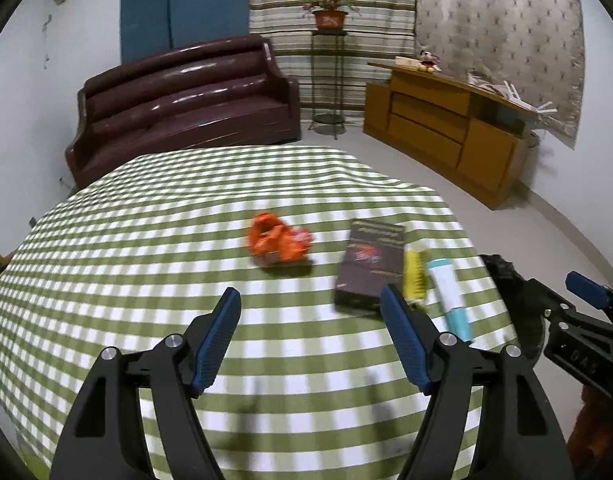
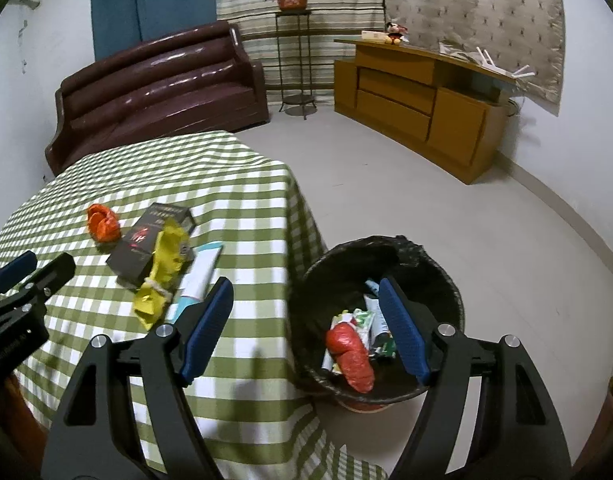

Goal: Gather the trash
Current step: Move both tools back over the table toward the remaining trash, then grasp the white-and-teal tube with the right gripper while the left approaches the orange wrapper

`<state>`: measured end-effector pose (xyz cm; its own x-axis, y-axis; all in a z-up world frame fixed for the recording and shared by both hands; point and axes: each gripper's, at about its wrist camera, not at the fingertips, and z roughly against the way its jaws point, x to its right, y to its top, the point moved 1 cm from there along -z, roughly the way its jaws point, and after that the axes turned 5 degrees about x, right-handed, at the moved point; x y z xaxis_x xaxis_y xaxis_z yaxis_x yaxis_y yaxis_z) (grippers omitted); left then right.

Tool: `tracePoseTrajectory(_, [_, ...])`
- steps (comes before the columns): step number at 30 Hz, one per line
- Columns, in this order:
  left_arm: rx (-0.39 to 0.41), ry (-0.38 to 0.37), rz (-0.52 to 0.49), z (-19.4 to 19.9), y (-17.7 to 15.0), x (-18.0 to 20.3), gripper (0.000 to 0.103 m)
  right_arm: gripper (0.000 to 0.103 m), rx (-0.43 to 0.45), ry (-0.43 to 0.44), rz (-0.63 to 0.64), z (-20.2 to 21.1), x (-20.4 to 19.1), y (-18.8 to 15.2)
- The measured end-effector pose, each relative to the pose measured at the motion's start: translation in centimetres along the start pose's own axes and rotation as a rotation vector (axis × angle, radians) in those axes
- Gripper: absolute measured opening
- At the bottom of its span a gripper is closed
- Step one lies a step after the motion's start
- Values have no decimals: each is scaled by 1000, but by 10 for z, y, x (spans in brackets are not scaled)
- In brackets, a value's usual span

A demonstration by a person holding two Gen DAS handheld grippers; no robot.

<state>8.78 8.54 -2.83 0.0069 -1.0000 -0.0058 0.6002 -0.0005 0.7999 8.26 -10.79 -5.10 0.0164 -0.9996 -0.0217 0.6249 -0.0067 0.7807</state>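
On the green-checked tablecloth (image 1: 146, 240) lie a crumpled orange wrapper (image 1: 278, 242), a dark box (image 1: 370, 264), a yellow wrapper (image 1: 415, 276) and a white-and-teal tube (image 1: 450, 296). My left gripper (image 1: 312, 304) hovers open over the cloth, just short of the box, nothing between its fingers. My right gripper (image 2: 304, 292) is open and empty, spanning the table corner and a black-lined bin (image 2: 380, 316) on the floor. The bin holds a red bag (image 2: 352, 354) and several wrappers. The same orange wrapper (image 2: 102, 222), box (image 2: 150, 238), yellow wrapper (image 2: 162, 276) and tube (image 2: 198, 276) show left of it.
A brown sofa (image 1: 178, 104) stands behind the table. A plant stand (image 1: 328, 64) and a wooden cabinet (image 1: 446, 124) line the far wall. Grey floor (image 2: 426, 208) spreads right of the table. The other gripper shows at the right edge (image 1: 586, 320) of the left wrist view.
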Motion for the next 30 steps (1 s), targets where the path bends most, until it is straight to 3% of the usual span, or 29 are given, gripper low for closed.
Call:
tracePoseTrajectory(12, [-28, 95, 69, 4, -17, -66, 70, 71, -35, 30, 72, -12, -49, -1])
tracePoseTrajectory(24, [-46, 128, 115, 2, -25, -104, 70, 55, -106, 11, 121, -39, -76, -3])
tracePoseTrajectory(30, [-55, 123, 121, -3, -25, -110, 70, 40, -141, 9, 131, -50, -79, -7])
